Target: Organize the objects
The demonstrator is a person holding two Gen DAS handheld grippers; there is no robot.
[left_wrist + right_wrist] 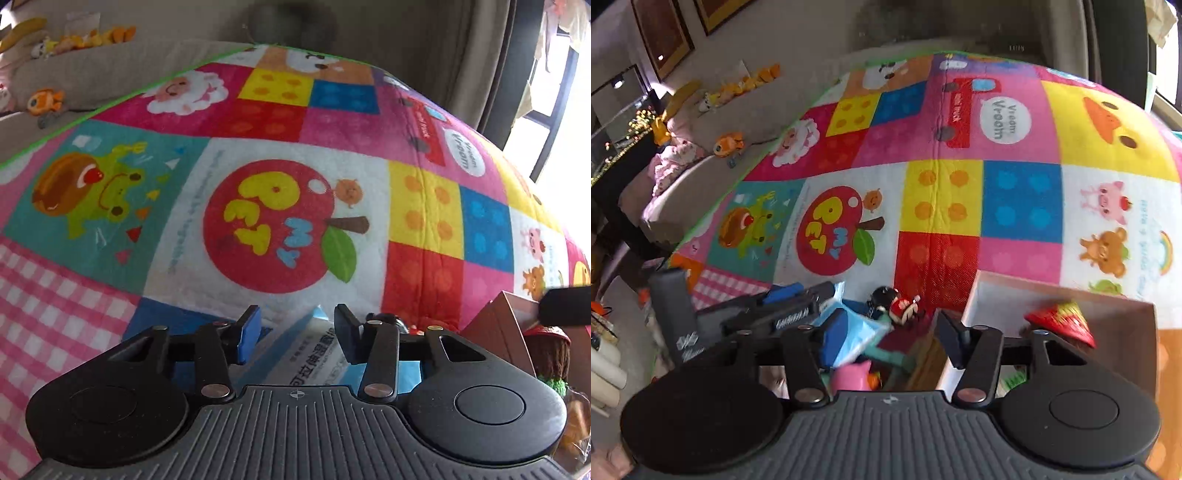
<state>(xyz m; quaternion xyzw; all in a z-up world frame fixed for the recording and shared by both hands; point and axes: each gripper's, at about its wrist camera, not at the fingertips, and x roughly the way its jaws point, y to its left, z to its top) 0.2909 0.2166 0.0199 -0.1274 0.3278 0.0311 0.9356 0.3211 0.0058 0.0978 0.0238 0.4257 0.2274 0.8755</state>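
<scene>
My left gripper [297, 334] is open, its blue-padded fingers on either side of a blue and white wet-wipe pack [314, 354] that lies on the colourful play mat [295, 206]; the pads do not press it. In the right wrist view the pack [849, 332] shows under the left gripper's black body [768, 314]. My right gripper [890, 341] is open and empty above a small black-haired doll [886, 299], a red toy [903, 308] and a pink toy [851, 376]. A brown box [1071, 295] with a red cone-shaped toy [1062, 321] stands at the right.
The brown box also shows in the left wrist view [506, 325], beside part of the right gripper [565, 306]. Plush toys [729, 144] lie on a beige sofa [701, 173] at the left. Curtains and a bright window are at the far right.
</scene>
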